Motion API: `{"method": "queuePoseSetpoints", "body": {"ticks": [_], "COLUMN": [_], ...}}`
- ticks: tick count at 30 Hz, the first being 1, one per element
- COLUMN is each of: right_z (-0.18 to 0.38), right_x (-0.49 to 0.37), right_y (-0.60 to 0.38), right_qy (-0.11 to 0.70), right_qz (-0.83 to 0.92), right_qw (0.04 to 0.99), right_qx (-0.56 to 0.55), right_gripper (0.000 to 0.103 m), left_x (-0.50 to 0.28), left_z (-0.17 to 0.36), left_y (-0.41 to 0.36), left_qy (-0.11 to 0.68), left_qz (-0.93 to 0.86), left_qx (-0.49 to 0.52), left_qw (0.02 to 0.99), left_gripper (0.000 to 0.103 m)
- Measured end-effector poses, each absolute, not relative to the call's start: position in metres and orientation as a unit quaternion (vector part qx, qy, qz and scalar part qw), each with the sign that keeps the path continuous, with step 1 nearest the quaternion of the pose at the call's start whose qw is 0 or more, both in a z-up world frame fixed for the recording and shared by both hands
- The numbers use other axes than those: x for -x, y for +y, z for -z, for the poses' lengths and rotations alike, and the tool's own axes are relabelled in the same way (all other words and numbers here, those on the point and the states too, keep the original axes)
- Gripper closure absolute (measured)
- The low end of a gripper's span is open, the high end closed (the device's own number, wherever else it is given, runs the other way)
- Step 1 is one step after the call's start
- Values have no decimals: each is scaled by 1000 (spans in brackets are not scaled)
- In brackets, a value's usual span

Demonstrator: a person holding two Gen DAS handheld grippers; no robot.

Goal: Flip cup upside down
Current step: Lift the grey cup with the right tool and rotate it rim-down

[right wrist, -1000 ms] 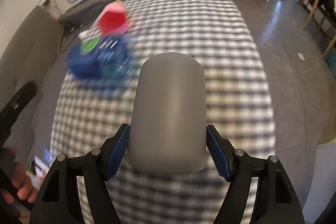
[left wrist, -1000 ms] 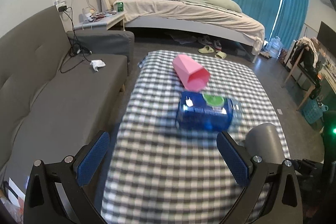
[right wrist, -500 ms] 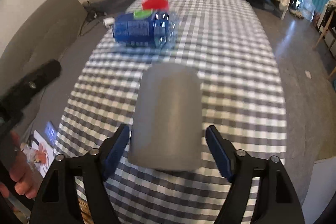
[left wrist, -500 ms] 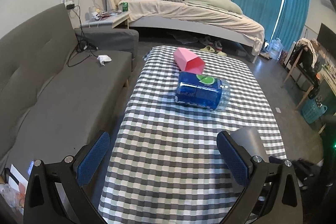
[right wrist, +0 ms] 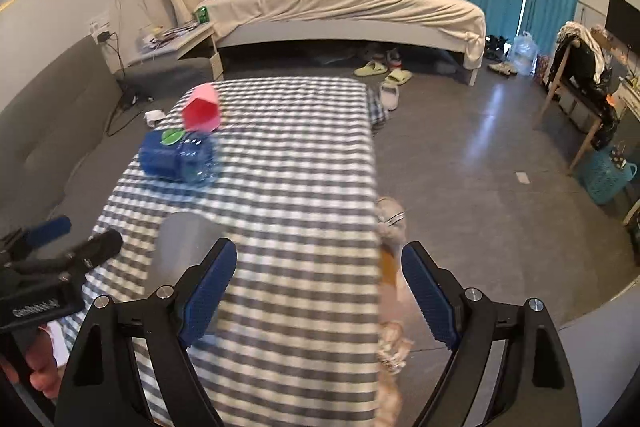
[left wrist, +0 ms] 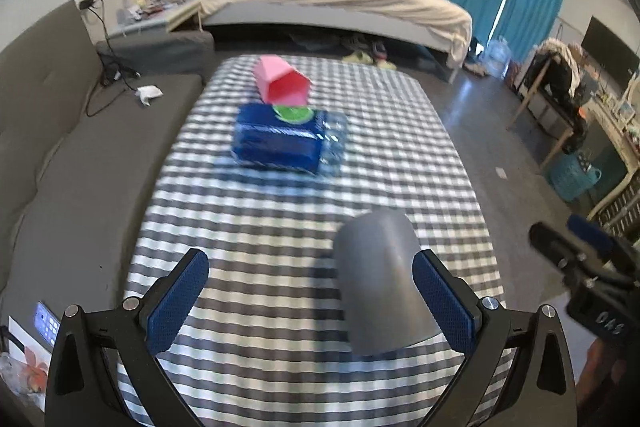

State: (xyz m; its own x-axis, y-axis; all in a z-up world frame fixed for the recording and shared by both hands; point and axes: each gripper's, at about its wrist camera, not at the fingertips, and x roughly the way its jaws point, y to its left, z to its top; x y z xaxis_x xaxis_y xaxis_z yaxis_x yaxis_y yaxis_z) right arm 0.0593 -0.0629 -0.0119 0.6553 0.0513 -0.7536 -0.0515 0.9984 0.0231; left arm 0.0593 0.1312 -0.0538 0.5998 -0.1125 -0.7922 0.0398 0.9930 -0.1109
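Note:
A grey cup [left wrist: 380, 279] stands upside down on the checked tablecloth [left wrist: 280, 219], closed end up. In the left wrist view it sits between the fingers of my open left gripper [left wrist: 308, 303], close to the right finger [left wrist: 440, 303]. In the right wrist view the cup [right wrist: 180, 247] is to the left of my open, empty right gripper [right wrist: 316, 295], partly behind its left finger [right wrist: 208, 291]. The right gripper also shows at the right edge of the left wrist view [left wrist: 592, 275].
A blue bottle [left wrist: 280, 143] lies on its side mid-table, with a pink cup [left wrist: 280, 83] lying behind it. A grey sofa [left wrist: 60, 147] runs along the left. A bed [right wrist: 340, 11] stands beyond. The table's right edge [right wrist: 372, 187] drops to the floor.
My right gripper let go of the grey cup, opened and moved off to the right. The cup now stands alone. My left gripper moved so the cup sits between its fingers.

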Motion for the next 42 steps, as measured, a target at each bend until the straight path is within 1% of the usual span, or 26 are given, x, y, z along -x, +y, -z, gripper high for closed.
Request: {"method": "queuePoseSetpoints", "body": {"ticks": [9, 15, 33, 35, 38, 40, 41, 42], "right_z": [25, 29, 39, 41, 43, 43, 43, 42], "right_x": [-70, -79, -97, -98, -99, -101, -101, -101], "right_y": [-68, -73, -78, -77, -76, -75, -75, -74], "right_qy": [424, 432, 451, 452, 455, 457, 457, 457], "right_qz": [-59, -65, -44, -43, -42, -42, -43, -43], "right_qw": [904, 899, 892, 891, 889, 889, 889, 889], "right_qx": [3, -6, 2, 2, 2, 3, 4, 5], "right_gripper": [18, 18, 18, 18, 18, 18, 18, 18], "left_x": [-75, -88, -108, -110, -113, -117, -118, -120], "left_z": [72, 78, 102, 104, 106, 108, 107, 106], "left_y": [102, 97, 89, 89, 87, 87, 87, 87], "left_qy": [473, 494, 539, 543, 548, 554, 555, 555], "left_qz": [59, 83, 106, 110, 120, 125, 126, 130], "left_qx": [13, 38, 50, 53, 53, 57, 61, 63], "left_qw": [879, 865, 834, 831, 826, 821, 820, 820], "left_gripper": [0, 0, 1, 3, 14, 25, 27, 27]}}
